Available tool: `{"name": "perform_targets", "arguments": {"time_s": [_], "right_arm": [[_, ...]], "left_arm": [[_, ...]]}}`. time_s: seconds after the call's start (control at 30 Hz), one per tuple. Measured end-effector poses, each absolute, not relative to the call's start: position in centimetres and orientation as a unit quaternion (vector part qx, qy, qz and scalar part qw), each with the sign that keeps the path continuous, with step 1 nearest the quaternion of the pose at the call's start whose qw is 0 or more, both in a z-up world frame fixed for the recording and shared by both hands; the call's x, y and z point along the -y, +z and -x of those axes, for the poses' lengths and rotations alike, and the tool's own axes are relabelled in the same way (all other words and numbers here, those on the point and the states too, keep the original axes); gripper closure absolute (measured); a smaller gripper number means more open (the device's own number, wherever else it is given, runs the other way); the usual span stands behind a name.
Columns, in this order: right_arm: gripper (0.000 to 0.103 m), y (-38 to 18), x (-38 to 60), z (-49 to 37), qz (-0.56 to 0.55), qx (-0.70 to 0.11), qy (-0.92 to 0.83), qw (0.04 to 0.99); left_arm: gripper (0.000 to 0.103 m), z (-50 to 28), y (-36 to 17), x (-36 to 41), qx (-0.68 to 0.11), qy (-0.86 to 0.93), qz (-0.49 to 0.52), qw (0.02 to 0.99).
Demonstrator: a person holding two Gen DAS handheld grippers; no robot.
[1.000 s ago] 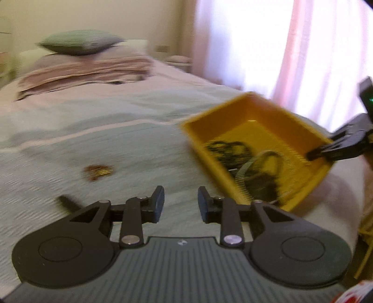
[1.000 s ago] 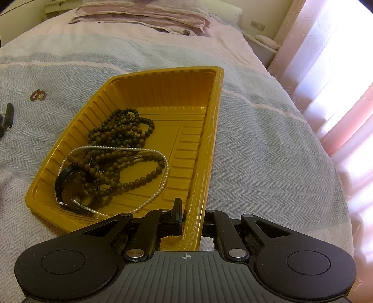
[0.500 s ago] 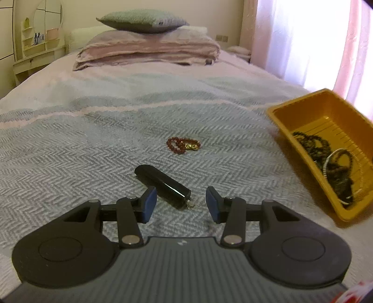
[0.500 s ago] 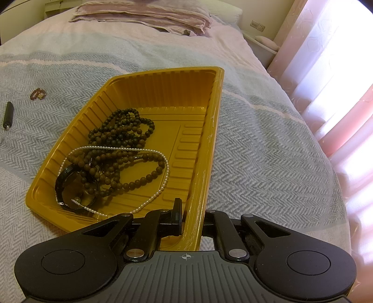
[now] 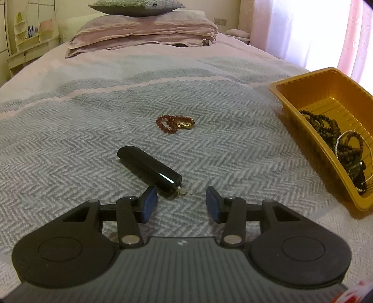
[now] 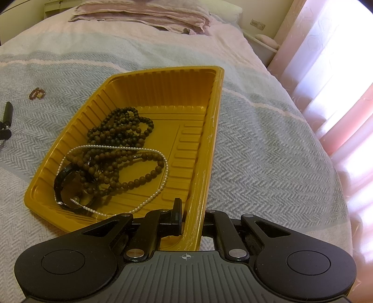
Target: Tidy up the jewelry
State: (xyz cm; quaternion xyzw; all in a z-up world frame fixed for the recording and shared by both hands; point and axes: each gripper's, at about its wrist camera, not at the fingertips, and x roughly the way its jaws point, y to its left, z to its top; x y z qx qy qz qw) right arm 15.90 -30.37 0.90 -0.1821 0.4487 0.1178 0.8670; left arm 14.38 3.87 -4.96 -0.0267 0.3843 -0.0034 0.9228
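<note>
A black cylinder-shaped piece with a small clasp at its near end lies on the bedspread. My left gripper hovers just short of that end. Its jaws are closing, with nothing pressed between the pads. Farther off lies a red bead bracelet with a gold charm. My right gripper is shut on the near right wall of the yellow tray. Inside the tray are a dark bead necklace, a pearl strand and a black watch.
The grey herringbone bedspread covers the bed. Folded blankets and a pillow are stacked at the head. Pink curtains hang along the right side past the bed's edge. A shelf unit stands at the far left.
The left gripper swung away from the tray toward the middle of the bed and sank close to the black cylinder, its jaws wider than a second ago. The right gripper and tray stayed put.
</note>
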Motion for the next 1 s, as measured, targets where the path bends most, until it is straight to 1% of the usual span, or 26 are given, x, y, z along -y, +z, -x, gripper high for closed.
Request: {"name": "perform_targets", "arguments": {"time_s": [0.03, 0.17, 0.23, 0.4, 0.67, 0.83, 1.0], "right_arm": [[0.096, 0.9, 30.4, -15.9, 0.182, -0.449, 0.118, 0.867], [0.096, 0.9, 30.4, -15.9, 0.182, -0.449, 0.118, 0.867], [0.096, 0.9, 30.4, -15.9, 0.182, -0.449, 0.118, 0.867], [0.096, 0.9, 30.4, -15.9, 0.182, -0.449, 0.118, 0.867], [0.095, 0.8, 30.4, -16.0, 0.183, -0.449, 0.118, 0.867], [0.095, 0.8, 30.4, -16.0, 0.185, -0.448, 0.118, 0.867], [0.096, 0.8, 30.4, -16.0, 0.185, -0.448, 0.119, 0.867]], "left_arm": [[0.067, -14.5, -4.9, -4.0, -0.384, -0.003, 0.032, 0.923], [0.076, -15.0, -4.9, -4.2, -0.383, -0.007, 0.037, 0.923], [0.086, -15.2, -4.9, -4.2, -0.384, -0.011, 0.035, 0.923], [0.095, -15.2, -4.8, -3.8, -0.387, -0.020, 0.023, 0.922], [0.096, -13.7, -4.2, -3.7, -0.376, -0.032, 0.017, 0.926], [0.096, -13.0, -2.4, -2.8, -0.359, -0.052, 0.018, 0.932], [0.096, -13.2, -0.1, -0.1, -0.338, -0.103, 0.030, 0.935]]}}
